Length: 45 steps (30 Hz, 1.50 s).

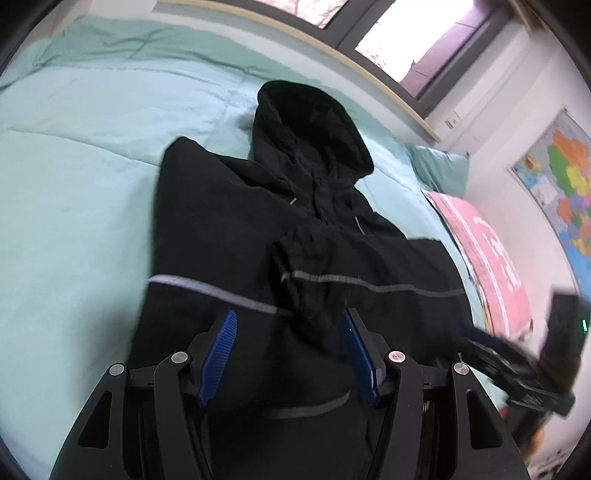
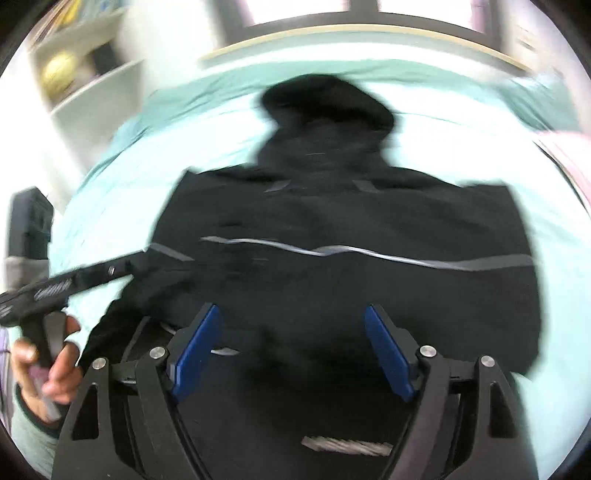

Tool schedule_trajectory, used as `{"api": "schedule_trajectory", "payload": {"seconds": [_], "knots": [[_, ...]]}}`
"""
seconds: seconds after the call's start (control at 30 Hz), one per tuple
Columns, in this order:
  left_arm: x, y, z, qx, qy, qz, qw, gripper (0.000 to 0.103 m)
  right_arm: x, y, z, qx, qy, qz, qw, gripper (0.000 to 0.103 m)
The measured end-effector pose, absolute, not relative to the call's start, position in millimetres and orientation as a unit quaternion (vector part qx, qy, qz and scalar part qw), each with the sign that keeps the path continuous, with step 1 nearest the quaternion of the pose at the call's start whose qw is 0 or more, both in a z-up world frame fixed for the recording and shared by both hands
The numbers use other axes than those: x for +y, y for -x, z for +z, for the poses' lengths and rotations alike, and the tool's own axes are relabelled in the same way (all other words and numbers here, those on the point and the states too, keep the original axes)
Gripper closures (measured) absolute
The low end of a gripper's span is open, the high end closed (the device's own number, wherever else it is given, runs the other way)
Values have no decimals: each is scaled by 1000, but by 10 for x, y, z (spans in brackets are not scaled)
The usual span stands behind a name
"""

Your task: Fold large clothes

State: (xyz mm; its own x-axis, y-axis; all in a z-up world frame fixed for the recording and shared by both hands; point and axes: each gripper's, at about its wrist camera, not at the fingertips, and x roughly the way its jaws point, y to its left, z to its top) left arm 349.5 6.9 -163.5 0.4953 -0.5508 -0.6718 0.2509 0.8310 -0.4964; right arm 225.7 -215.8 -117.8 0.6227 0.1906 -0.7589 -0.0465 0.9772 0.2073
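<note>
A black hooded jacket (image 1: pixel 295 221) with grey reflective stripes lies spread on the mint-green bed cover (image 1: pixel 74 166), hood towards the window. Its sleeves are folded in across the chest. My left gripper (image 1: pixel 289 315) hovers over the lower front with its blue pads (image 1: pixel 221 350) wide apart and a bunched sleeve cuff just beyond them. In the blurred right wrist view the jacket (image 2: pixel 351 221) fills the middle. My right gripper (image 2: pixel 291 309) stands open above the hem, with nothing pinched. The other gripper (image 2: pixel 74 280) and the hand (image 2: pixel 48 369) holding it show at the left.
A pink blanket (image 1: pixel 487 266) and a green pillow (image 1: pixel 439 166) lie at the bed's right end. On the wall beyond hangs a coloured map (image 1: pixel 561 192). A window (image 1: pixel 406 33) runs behind the bed. White shelves (image 2: pixel 81 74) stand to the left.
</note>
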Motion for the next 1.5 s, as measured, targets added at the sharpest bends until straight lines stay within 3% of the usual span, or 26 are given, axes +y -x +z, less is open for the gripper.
{"api": "schedule_trajectory", "payload": {"seconds": [0.23,0.27,0.3,0.53,0.6,0.77,0.83,0.9,1.07,1.13,1.17,1.23,1.4,1.5], "knots": [[-577,-3830,-1954,480,105,-226,841,43,-3143,-1823,-1169,415,-145,-21,898,21],[-658,-3845,-1964,473,89,-219,849,49,-3247,-1784,-1180,415,-156,-25,896,21],[-704,-3855,-1966,469,78,-212,853,79,-3334,-1747,-1183,413,-163,-28,896,21],[-287,-3522,-1456,393,105,-203,891,81,-3467,-1774,-1119,415,-144,-42,897,19],[67,-3409,-1411,382,125,-183,897,81,-3351,-1957,-1161,437,-118,-33,891,19],[473,-3550,-1936,465,126,-161,861,79,-2975,-2465,-1527,462,-95,-17,882,19],[419,-3503,-2018,451,101,-169,871,76,-2833,-2653,-1835,496,-61,-33,866,6],[402,-3456,-1972,440,92,-173,876,74,-2669,-2773,-2164,528,10,-70,846,2],[531,-3261,-1565,387,82,-145,907,67,-2761,-2744,-1937,538,-18,-48,841,4],[453,-3154,-1285,345,59,-132,928,57,-2743,-2690,-1681,509,-24,-33,860,5],[357,-3144,-1189,336,58,-144,929,45,-2709,-2681,-1558,486,-28,-23,873,5],[77,-3274,-1147,345,57,-171,921,41,-2630,-2699,-1392,444,-34,-15,895,5],[-440,-3832,-1739,416,-4,-121,901,42,-2499,-3043,-1685,439,-35,-23,898,5],[-272,-4017,-2205,448,43,-134,883,42,-2593,-3122,-2032,450,-22,-42,892,5]]}}
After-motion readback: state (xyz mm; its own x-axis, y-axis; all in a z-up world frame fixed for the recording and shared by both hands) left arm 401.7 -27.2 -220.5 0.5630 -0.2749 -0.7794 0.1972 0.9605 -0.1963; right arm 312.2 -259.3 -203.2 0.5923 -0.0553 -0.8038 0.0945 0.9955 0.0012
